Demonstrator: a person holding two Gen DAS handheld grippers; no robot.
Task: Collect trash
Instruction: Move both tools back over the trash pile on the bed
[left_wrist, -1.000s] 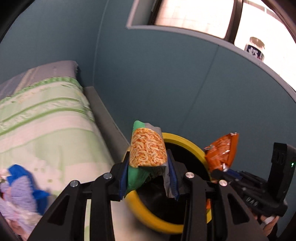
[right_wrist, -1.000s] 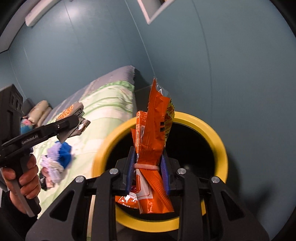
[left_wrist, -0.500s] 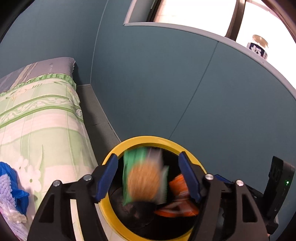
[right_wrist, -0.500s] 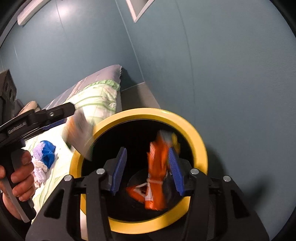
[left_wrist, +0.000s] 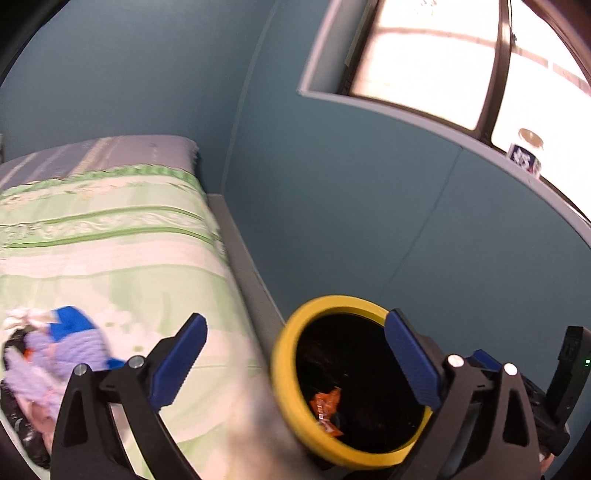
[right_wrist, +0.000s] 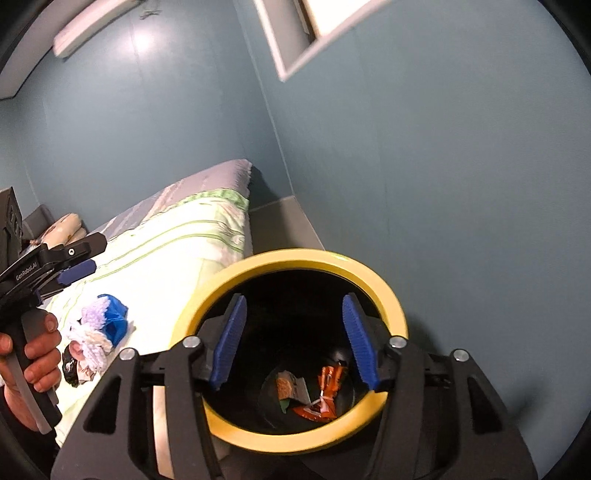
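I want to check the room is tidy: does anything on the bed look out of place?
Yes. A small heap of clutter lies on the green striped bed: blue and lilac woolly pieces with a dark wrapper beside them. The orange packet and noodle packet are already in the yellow-rimmed bin.

Home bedroom, made bed (left_wrist: 110, 236), pillows (right_wrist: 64, 227), teal walls (right_wrist: 461, 166), window (left_wrist: 424, 62)

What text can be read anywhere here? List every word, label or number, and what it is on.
"GenRoboLAI" (last letters unsure): white lettering on the black left claw body, seen from the right wrist.
Jar on the window ledge: blue and white label, too blurred to read.
Orange wrapper in the bin: print too small to read.
Noodle packet in the bin: no legible text.
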